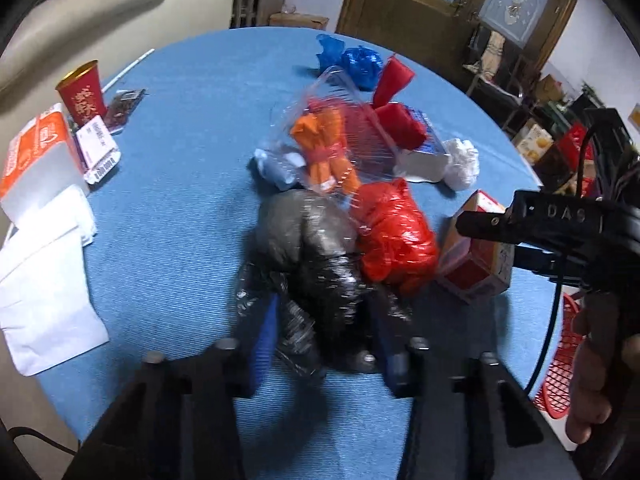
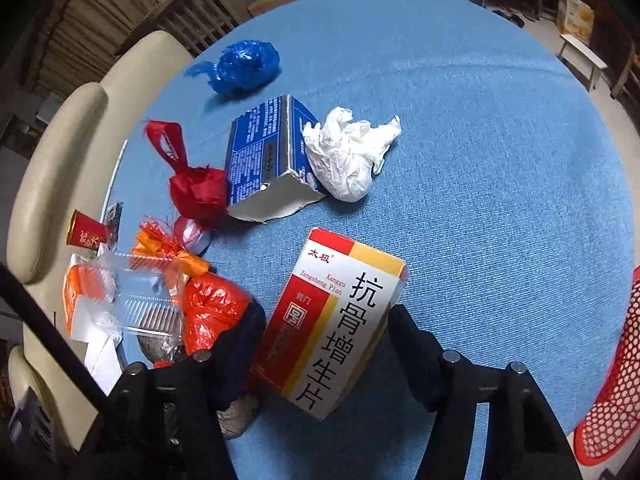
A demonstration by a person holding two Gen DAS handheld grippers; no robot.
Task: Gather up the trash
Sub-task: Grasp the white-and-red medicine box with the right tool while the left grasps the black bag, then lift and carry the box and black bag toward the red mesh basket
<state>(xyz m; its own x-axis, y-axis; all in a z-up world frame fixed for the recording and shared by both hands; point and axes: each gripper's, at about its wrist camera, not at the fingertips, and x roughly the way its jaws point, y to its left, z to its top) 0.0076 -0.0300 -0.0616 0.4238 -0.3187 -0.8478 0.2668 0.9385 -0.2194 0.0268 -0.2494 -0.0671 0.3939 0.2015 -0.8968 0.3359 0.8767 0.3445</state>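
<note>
Right wrist: tongs [image 2: 324, 334] straddle medicine box [image 2: 332, 320].

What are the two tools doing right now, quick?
Left tool: shut on the black plastic bag, lifting a clump of trash.
Right tool: fingers on both sides of the medicine box; open or shut on it cannot be told.

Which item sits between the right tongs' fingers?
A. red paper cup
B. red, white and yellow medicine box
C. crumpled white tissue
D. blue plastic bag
B: in the right wrist view the medicine box lies between the open fingers of the right tongs.
</note>
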